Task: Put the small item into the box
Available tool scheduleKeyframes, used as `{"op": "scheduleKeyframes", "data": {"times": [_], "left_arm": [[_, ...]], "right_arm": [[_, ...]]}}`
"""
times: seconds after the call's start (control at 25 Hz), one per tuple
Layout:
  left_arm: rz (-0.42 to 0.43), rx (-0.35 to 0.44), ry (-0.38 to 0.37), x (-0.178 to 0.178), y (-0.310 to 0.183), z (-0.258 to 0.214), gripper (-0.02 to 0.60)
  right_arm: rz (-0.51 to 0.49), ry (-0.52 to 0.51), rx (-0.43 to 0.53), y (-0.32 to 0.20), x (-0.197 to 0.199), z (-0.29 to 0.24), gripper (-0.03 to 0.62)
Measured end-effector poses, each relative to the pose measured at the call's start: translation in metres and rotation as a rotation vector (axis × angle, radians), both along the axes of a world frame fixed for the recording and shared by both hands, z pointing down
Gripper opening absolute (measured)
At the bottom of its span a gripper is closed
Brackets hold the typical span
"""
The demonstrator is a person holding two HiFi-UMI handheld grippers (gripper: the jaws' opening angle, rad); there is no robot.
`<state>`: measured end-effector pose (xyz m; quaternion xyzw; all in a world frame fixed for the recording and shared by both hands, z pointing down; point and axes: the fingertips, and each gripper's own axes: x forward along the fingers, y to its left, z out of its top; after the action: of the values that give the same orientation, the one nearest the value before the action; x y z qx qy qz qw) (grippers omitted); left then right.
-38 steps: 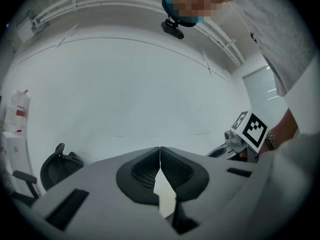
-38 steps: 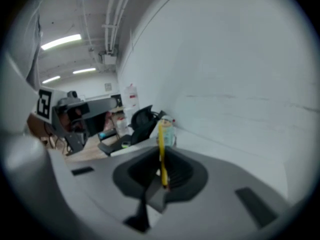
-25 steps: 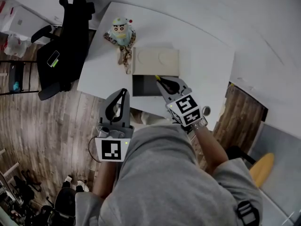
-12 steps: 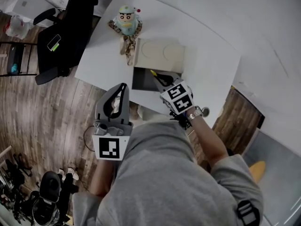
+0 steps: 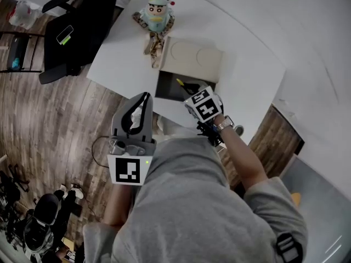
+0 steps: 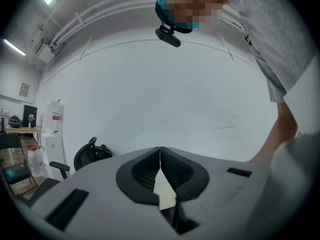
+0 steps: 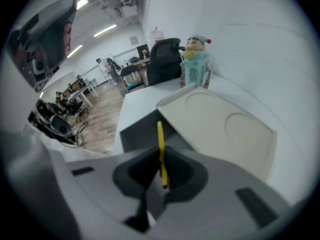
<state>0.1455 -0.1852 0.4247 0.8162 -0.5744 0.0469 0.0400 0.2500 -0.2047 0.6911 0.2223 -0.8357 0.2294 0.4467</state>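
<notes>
Head view: right gripper (image 5: 187, 90) reaches over the open dark box (image 5: 165, 86), whose lid (image 5: 193, 59) is folded back, likely to clear the drop. The left gripper (image 5: 143, 98) is parked off the table (image 5: 118, 64). Left gripper view: jaws pressed together, nothing between, aimed at the wall. Right gripper view: jaws pinch a thin yellow stick (image 7: 160, 136), its tip poking out above the box opening.

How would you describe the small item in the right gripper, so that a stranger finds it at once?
On the white table lies an open box with a dark inside and a beige lid. Over its dark inside the right gripper pinches a thin yellow stick, the only slender yellow thing there; the doll stands farther off.
</notes>
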Motion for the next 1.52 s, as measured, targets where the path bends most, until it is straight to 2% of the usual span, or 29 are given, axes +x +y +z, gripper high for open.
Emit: {"op": "scheduleKeyframes", "data": {"times": [0.56,1.24,1.36,1.52], "left_arm": [[-0.016,-0.026,0.015,-0.001,0.004,0.011,0.035],[-0.001,-0.035,0.003,0.003,0.004,0.012,0.035],[0.000,-0.032,0.003,0.004,0.007,0.012,0.035],[-0.005,-0.031,0.008,0.003,0.010,0.012,0.035]], "right_arm": [[-0.033,0.123,-0.086,0.008,0.004,0.049,0.054],[-0.064,0.157,-0.116,0.012,0.005,0.060,0.054],[-0.094,0.138,-0.125,0.017,0.002,0.059,0.075],[-0.086,0.132,-0.107,0.015,0.001,0.055,0.087]]}}
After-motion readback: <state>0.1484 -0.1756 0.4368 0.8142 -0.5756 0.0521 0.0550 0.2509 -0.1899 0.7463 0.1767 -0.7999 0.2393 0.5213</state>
